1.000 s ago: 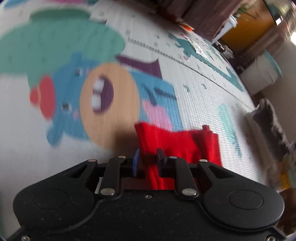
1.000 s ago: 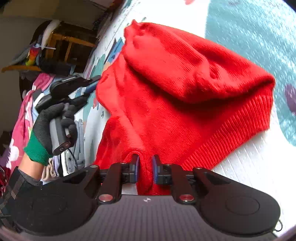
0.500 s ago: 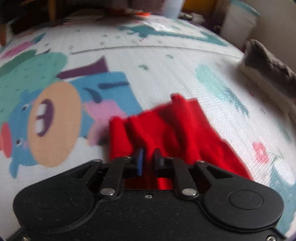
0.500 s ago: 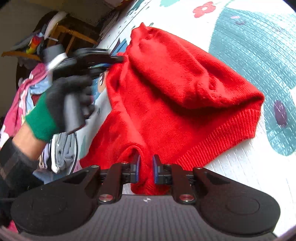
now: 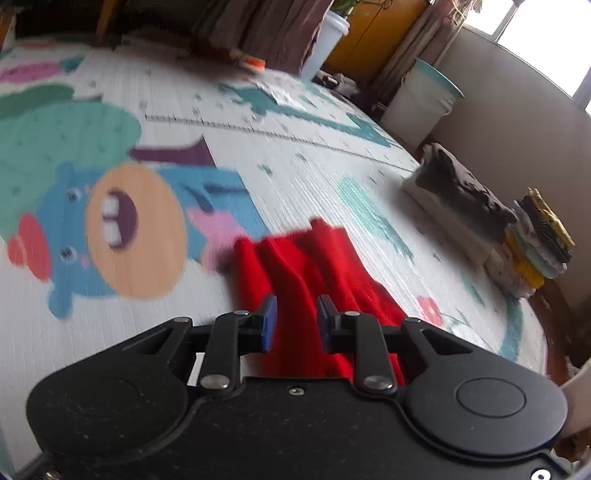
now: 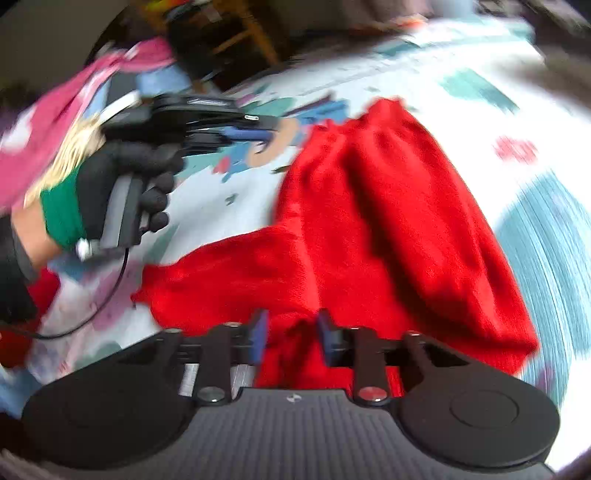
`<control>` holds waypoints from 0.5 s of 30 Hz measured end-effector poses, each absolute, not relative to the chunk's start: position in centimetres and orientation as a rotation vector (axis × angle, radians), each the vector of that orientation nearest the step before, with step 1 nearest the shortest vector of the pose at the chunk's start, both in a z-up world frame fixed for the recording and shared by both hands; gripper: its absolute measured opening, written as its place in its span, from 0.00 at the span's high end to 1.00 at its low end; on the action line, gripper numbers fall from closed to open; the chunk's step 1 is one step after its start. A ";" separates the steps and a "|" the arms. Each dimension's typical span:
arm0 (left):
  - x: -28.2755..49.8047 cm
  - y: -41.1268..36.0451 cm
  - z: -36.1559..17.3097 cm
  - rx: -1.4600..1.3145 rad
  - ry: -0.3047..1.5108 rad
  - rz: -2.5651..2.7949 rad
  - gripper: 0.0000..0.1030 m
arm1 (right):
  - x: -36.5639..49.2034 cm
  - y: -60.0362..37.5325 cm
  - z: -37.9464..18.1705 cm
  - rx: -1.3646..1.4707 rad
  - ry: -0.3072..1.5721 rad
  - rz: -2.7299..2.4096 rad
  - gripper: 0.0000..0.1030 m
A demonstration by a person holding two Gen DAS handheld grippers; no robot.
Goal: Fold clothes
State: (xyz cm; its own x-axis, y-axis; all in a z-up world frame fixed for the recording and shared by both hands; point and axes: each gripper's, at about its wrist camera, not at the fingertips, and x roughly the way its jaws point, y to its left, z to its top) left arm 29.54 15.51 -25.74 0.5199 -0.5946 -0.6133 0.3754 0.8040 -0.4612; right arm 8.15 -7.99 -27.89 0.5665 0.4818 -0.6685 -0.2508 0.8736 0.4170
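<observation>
A red knitted sweater (image 6: 388, 221) lies crumpled on the cartoon play mat (image 6: 554, 240). My right gripper (image 6: 291, 326) hovers over its near edge. Its jaws are opening, a raised red fold stands between them, and the pads do not press on it. In the right wrist view a black-gloved hand (image 6: 122, 177) holds my left gripper (image 6: 266, 127) just left of the sweater's far corner, apart from the cloth. In the left wrist view the left gripper (image 5: 293, 314) has its jaws apart and closing. The sweater (image 5: 317, 258) lies on the mat (image 5: 295, 166) beyond its fingers, not pinched.
Folded clothes (image 5: 535, 243) are stacked at the mat's right edge beside a dark grey folded pile (image 5: 461, 188). A white bucket (image 5: 421, 107) stands farther back. Pink clothes (image 6: 55, 122) and a wooden chair (image 6: 255, 33) sit at the left.
Both grippers were shut on red cloth and now have their jaws apart. The right gripper has rolled and risen. The left gripper has let go and stands off the sweater's corner.
</observation>
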 end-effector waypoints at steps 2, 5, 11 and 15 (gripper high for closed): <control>29.9 14.5 -26.0 -0.266 0.850 -0.617 0.78 | 8.7 -7.0 -28.0 0.222 0.875 0.447 0.59; 31.2 12.6 -27.0 -0.211 0.906 -0.608 0.78 | 9.0 -6.7 -28.3 0.205 0.890 0.435 0.65; 32.7 9.2 -28.5 -0.065 0.955 -0.499 0.97 | 9.1 -8.2 -27.9 0.309 0.897 0.399 0.84; 32.6 9.2 -27.6 -0.146 0.911 -0.449 0.97 | 7.5 -10.3 -27.2 0.489 0.913 0.303 0.89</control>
State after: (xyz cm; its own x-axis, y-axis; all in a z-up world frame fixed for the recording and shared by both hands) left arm 32.57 9.19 -27.61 0.5280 -0.4350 -0.7294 0.3135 0.8980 -0.3087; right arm 7.50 -10.30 -27.20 0.5808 0.4495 -0.6787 -0.0451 0.8502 0.5244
